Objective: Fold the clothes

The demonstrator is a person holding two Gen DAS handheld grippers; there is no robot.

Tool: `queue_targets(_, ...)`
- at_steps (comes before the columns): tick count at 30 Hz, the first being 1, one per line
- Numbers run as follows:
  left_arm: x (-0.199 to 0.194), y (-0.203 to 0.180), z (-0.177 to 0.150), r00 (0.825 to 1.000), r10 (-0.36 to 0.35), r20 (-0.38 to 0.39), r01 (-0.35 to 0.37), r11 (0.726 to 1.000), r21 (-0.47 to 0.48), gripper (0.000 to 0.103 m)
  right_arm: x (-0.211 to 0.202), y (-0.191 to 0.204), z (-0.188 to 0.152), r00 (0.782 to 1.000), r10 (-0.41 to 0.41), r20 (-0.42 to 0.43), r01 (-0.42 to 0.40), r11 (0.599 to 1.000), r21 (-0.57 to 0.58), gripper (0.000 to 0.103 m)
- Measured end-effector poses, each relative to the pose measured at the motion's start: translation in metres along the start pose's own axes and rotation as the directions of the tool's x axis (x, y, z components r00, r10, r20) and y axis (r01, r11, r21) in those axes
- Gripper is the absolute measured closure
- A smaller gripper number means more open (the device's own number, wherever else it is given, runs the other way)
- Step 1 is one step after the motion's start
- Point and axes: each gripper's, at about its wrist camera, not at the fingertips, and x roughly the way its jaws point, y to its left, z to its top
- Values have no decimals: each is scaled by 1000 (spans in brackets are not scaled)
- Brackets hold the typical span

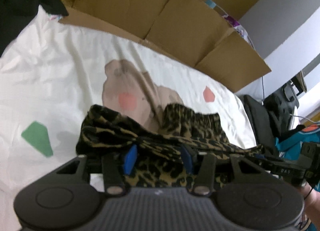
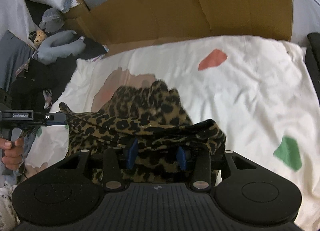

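A leopard-print garment (image 1: 120, 131) hangs bunched just above the white bed sheet (image 1: 50, 70), stretched between both grippers. In the left wrist view, my left gripper (image 1: 159, 157) is shut on the garment, whose folds fill the gap between the blue pads (image 1: 131, 159). My right gripper (image 1: 262, 158) grips the cloth's far right end. In the right wrist view, the garment (image 2: 144, 110) drapes over my right gripper (image 2: 158, 155), which is shut on the cloth. My left gripper (image 2: 62, 118) pinches a corner at the left, with a hand (image 2: 12, 149) on its handle. Cloth hides the fingertips.
Flattened cardboard (image 1: 180, 20) stands along the bed's far side. The sheet (image 2: 250, 90) carries red, green and beige printed shapes. A grey plush toy (image 2: 60, 48) and dark clothes (image 2: 36, 74) lie at the bed's left end. A black chair (image 1: 258, 119) and teal fabric (image 1: 290, 145) are beside the bed.
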Motion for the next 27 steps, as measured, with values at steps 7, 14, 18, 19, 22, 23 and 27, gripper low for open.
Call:
queue_targets(7, -6, 1, 10, 999, 3, 32, -4, 1000, 13, 52, -14, -7, 2, 998, -34, 49, 33, 999, 18, 56)
queue_targets(14, -8, 13, 4, 999, 44, 14, -44, 999, 10, 52, -33, -15, -5, 994, -69, 80, 64, 996, 56, 56)
queue_targets(18, -6, 19, 2, 997, 73, -4, -72, 997, 20, 52, -37, -17, -9, 993, -82, 79, 76, 994, 74, 56)
queue_targets(19, -6, 20, 2, 997, 80, -10, -80, 997, 23, 52, -36, -17, -12, 994, -81, 72, 76, 994, 75, 56)
queue_targets(22, -2, 21, 2, 994, 106, -17, -105, 994, 35, 52, -26, -15, -17, 994, -102, 41, 100, 994, 55, 56)
queue_targets(23, 0, 22, 2, 994, 112, -18, -111, 993, 38, 52, -23, -14, -19, 993, -112, 31, 110, 993, 45, 56)
queue_targets(27, 8, 24, 2, 991, 131, -32, -130, 990, 45, 52, -8, -11, -26, 989, -150, -12, 150, 989, 8, 56)
